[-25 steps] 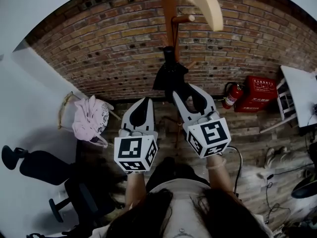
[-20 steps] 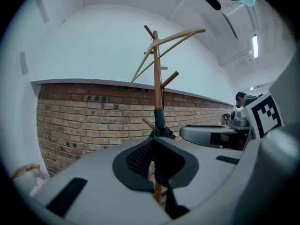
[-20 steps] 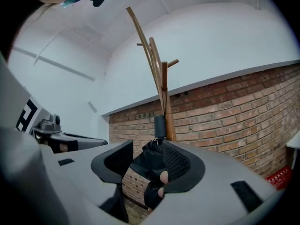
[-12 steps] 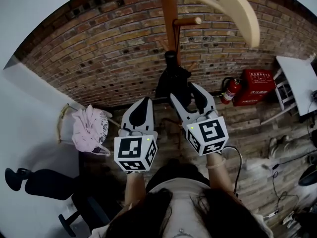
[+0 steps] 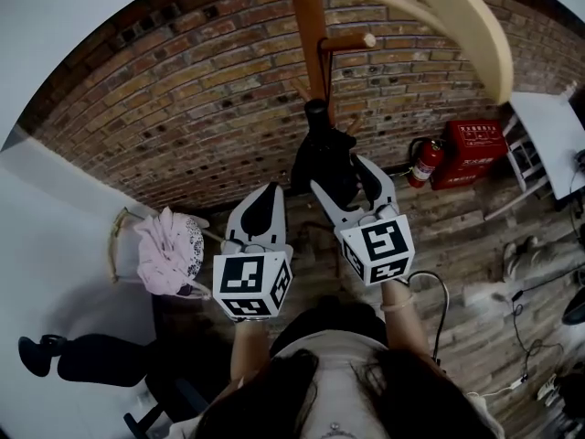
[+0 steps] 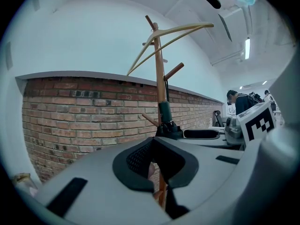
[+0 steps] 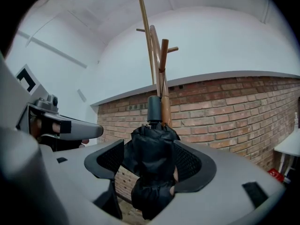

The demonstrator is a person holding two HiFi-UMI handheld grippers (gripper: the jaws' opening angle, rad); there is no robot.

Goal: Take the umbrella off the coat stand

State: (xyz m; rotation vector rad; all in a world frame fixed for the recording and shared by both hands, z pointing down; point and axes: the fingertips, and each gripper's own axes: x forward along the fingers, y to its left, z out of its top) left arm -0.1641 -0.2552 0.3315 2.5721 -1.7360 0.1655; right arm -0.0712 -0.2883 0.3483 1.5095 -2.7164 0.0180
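A folded black umbrella [image 5: 322, 154] hangs against the wooden pole of the coat stand [image 5: 309, 26], below a short peg. My right gripper [image 5: 340, 174] is level with it. Its jaws are opening, and the umbrella's bundle [image 7: 152, 163] sits between the two pads without being squeezed. The umbrella's round black cap [image 7: 154, 108] sticks up beside the pole [image 7: 164, 78]. My left gripper [image 5: 265, 195] hangs shut and empty to the left of the stand, a little short of it. In the left gripper view the stand [image 6: 160, 83] and the umbrella [image 6: 165, 121] stand straight ahead.
A brick wall [image 5: 183, 108] stands behind the stand, whose curved pale arm [image 5: 475, 26] reaches overhead. On the floor are a fire extinguisher [image 5: 430, 163], a red box [image 5: 475, 149], a pink bundle [image 5: 169, 250], a black chair [image 5: 82, 364] and cables [image 5: 512, 373]. A white table [image 5: 548, 135] is at right.
Both grippers have moved closer to the coat stand. The right gripper's jaws have spread wider, and the umbrella now lies between them. The left gripper stays shut.
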